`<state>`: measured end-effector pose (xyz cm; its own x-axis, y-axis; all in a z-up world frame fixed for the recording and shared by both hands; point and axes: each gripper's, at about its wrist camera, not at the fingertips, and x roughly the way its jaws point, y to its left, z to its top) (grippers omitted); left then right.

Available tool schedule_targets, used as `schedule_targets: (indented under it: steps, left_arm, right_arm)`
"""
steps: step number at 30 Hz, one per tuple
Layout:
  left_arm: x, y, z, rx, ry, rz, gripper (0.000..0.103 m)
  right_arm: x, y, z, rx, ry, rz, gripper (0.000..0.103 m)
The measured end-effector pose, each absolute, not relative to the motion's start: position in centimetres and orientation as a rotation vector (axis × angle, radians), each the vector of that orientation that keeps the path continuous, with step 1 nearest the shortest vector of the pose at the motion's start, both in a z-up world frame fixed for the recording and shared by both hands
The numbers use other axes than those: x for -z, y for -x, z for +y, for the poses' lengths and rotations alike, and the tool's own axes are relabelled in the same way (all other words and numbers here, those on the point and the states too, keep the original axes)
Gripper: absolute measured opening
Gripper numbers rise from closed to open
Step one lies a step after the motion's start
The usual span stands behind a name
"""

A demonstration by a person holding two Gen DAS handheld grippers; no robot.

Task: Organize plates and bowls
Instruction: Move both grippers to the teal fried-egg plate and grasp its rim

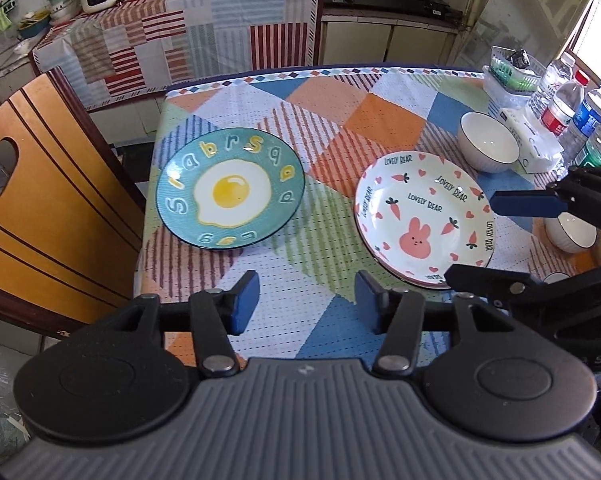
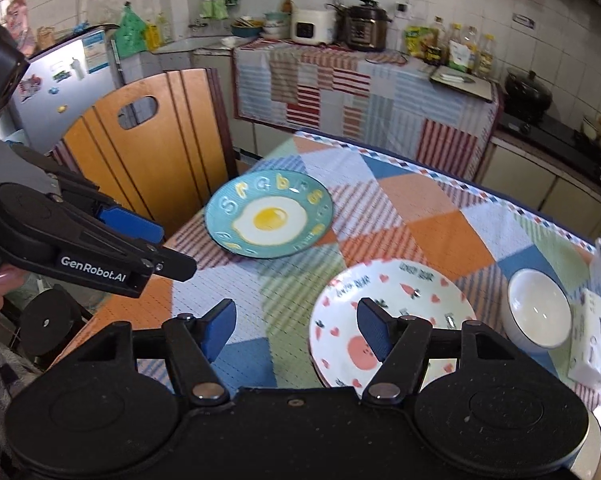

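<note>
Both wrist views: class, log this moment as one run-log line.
left tongs: open, empty | right tongs: open, empty | egg plate: on table, alone | rabbit plate: stacked on another | bowls: unstacked

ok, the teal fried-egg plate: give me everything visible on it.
The round teal plate looks like glazed ceramic, with a fried egg painted in its well and raised yellow and pale letters around a finely ribbed rim. It lies flat and upright on the patchwork tablecloth near the table's corner by the wooden chair. It is empty, looks intact, and nothing else touches it; it sits apart from the carrot-and-bunny plate.
</note>
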<state>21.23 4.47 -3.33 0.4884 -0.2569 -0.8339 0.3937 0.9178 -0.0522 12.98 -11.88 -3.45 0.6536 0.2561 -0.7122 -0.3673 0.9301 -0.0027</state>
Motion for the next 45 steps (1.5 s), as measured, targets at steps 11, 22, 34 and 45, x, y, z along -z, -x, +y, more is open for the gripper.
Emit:
schedule_targets:
  steps: [11, 22, 34, 45]
  left_arm:
    - [4.5, -23.3, 7.4, 0.35, -0.126, 0.914, 0.076]
    - [8.3, -27.3, 10.4, 0.309, -0.035, 0.773, 0.096]
    - [13.6, -33.0, 11.6, 0.273, -0.008, 0.859, 0.096]
    - [18.9, -37.3, 13.0, 0.198, 0.022, 0.925, 0.07]
  right_arm:
    - [5.5, -17.6, -11.1, -0.456, 0.071, 0.73, 0.075]
    - [9.1, -23.4, -10.2, -0.511, 0.084, 0.707, 0.083]
    - [13.7, -30.3, -9.4, -0.507, 0.065, 0.826, 0.083]
    - [17.4, -35.2, -12.7, -0.414, -0.227, 0.986, 0.064]
